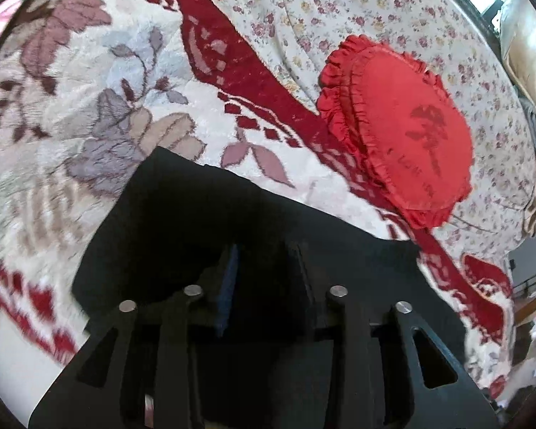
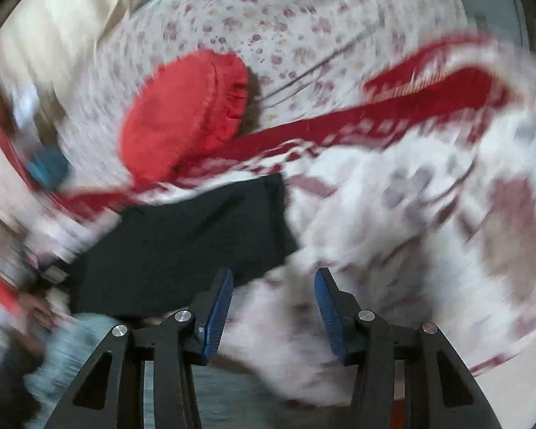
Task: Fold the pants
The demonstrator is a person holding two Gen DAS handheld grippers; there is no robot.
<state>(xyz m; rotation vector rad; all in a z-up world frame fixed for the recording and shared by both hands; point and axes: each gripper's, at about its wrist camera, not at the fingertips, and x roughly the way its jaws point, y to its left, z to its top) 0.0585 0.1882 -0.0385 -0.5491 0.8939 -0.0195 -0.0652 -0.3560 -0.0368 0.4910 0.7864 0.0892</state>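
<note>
1 black pants (image 1: pixel 203 228) lie by 1 red cushion (image 1: pixel 407 132); right tool (image 2: pixel 273 307) released, left tool (image 1: pixel 264 279) unclear.

Right gripper (image 2: pixel 273 298) jaws apart beside black pants (image 2: pixel 182 239), red cushion (image 2: pixel 182 114) beyond.

Blanket (image 2: pixel 393 236) right of the pants (image 2: pixel 182 236) lies open; red cushion (image 2: pixel 182 114) blocks beyond — just past them.
</note>
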